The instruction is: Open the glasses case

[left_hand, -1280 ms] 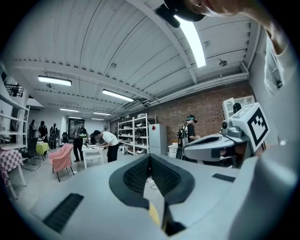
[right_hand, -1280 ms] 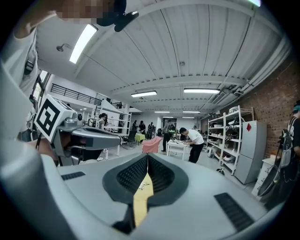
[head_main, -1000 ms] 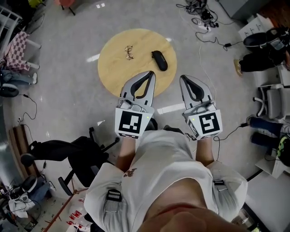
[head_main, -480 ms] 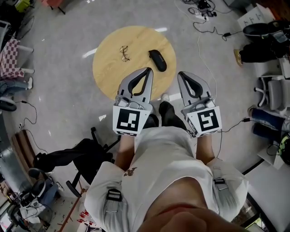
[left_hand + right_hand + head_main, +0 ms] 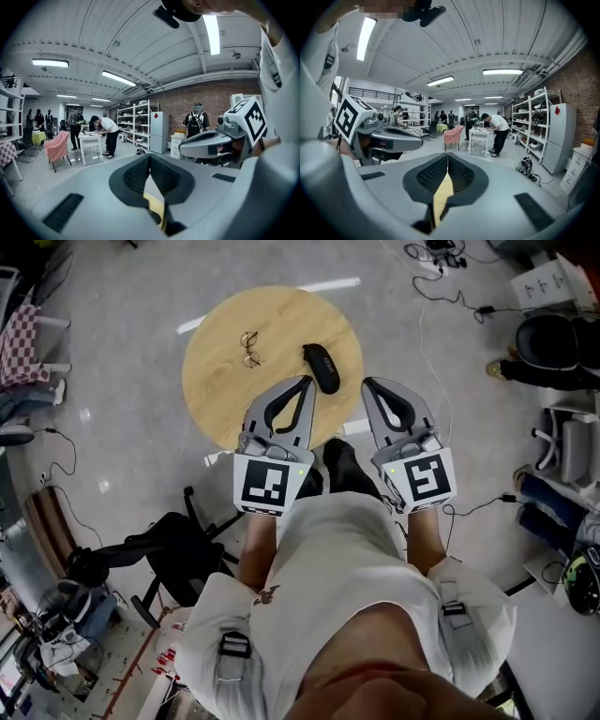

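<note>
A closed black glasses case (image 5: 323,367) lies on the right part of a round wooden table (image 5: 216,390), with a pair of glasses (image 5: 248,348) to its left. My left gripper (image 5: 307,381) is shut and empty, its tip over the table's near edge just short of the case. My right gripper (image 5: 367,382) is also shut and empty, to the right of the case at the table's rim. In the left gripper view the jaws (image 5: 150,157) meet, and a sliver of the table (image 5: 153,199) shows below them. The right gripper view shows its jaws (image 5: 447,155) closed too.
A black office chair (image 5: 159,554) stands on the floor at lower left. Cables (image 5: 441,263) trail across the floor at the top right, near chairs and bags (image 5: 562,343). A checkered seat (image 5: 23,343) is at the far left. People stand at a white table (image 5: 485,136) far off.
Both grippers have moved forward and a little down toward the table. Their tips now reach the table's near edge, closer to the case. The jaws stay shut.
</note>
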Available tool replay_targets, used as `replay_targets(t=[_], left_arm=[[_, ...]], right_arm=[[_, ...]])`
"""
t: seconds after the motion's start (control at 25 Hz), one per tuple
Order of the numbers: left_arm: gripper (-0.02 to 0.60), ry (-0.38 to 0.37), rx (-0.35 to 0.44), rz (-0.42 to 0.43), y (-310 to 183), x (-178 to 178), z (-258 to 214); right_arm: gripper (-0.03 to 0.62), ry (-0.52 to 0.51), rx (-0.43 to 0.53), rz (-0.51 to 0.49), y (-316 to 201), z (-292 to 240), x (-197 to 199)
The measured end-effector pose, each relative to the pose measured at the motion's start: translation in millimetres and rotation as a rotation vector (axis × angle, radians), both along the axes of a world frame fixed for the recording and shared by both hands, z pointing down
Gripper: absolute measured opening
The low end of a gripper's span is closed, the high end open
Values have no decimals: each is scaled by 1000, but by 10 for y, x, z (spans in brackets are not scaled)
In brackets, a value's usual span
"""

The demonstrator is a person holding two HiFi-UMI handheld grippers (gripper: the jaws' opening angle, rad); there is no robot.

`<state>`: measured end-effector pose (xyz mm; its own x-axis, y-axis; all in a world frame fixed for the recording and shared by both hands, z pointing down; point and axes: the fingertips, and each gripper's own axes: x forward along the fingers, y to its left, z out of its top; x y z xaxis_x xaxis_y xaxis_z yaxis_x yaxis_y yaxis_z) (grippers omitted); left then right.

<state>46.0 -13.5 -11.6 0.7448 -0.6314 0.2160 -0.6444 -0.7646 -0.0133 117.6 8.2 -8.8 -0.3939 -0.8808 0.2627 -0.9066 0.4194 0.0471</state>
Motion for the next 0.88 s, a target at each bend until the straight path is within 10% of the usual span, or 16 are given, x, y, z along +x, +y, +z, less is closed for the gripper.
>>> replay_targets(t=[0.88], left_arm=[[20, -103, -83, -30, -471, 523, 1187]], right_arm=[[20, -21, -178, -66, -502, 1210, 393]])
